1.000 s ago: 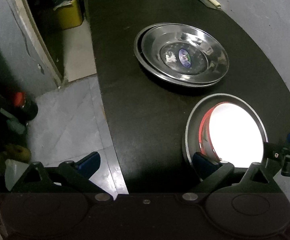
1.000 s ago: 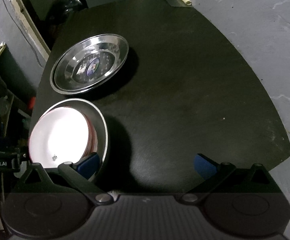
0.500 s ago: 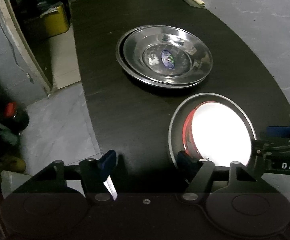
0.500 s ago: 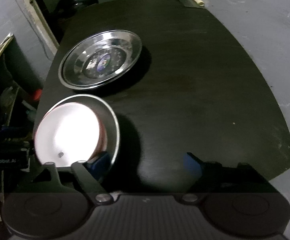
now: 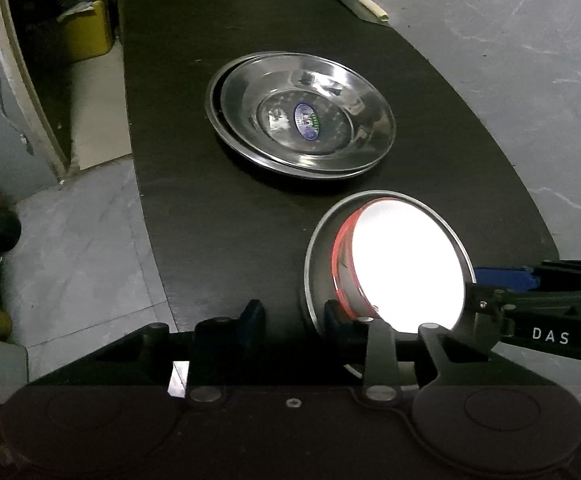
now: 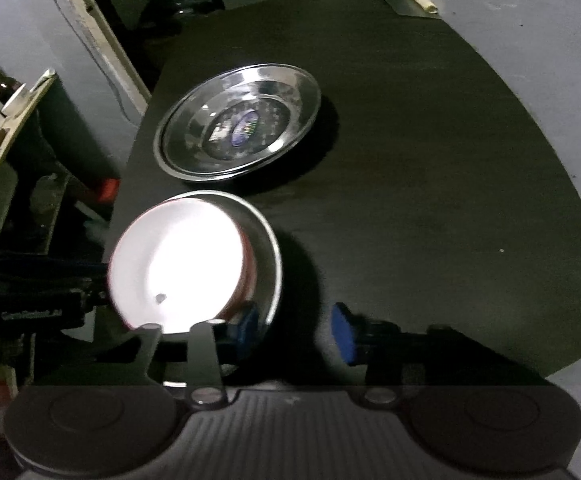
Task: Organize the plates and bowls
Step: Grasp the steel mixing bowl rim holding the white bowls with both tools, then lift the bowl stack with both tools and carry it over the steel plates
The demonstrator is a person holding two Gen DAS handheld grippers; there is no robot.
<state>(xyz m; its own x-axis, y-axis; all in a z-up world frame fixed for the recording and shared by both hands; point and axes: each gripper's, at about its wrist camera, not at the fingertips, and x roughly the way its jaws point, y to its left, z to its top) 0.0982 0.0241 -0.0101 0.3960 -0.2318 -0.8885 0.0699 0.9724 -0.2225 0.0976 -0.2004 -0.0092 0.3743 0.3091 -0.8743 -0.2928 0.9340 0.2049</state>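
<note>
Both grippers tilt steeply down at the table [image 5: 218, 216]. The left gripper [image 5: 293, 316] and right gripper [image 6: 294, 330] have just been closing, each astride the steel bowl's [image 5: 318, 248] rim, lower frame; whether either clamps it I cannot tell.

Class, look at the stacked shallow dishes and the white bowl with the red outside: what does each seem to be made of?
Stacked dishes: polished stainless steel, judging by mirror-like reflections and grey shine. White bowl: glossy white inside, red outside; probably plastic or glazed ceramic, glare leaves it open.

Dark table [image 5: 218, 216]; grey marbled floor [image 5: 78, 272]; yellow box [image 5: 86, 34] in dim doorway.
</note>
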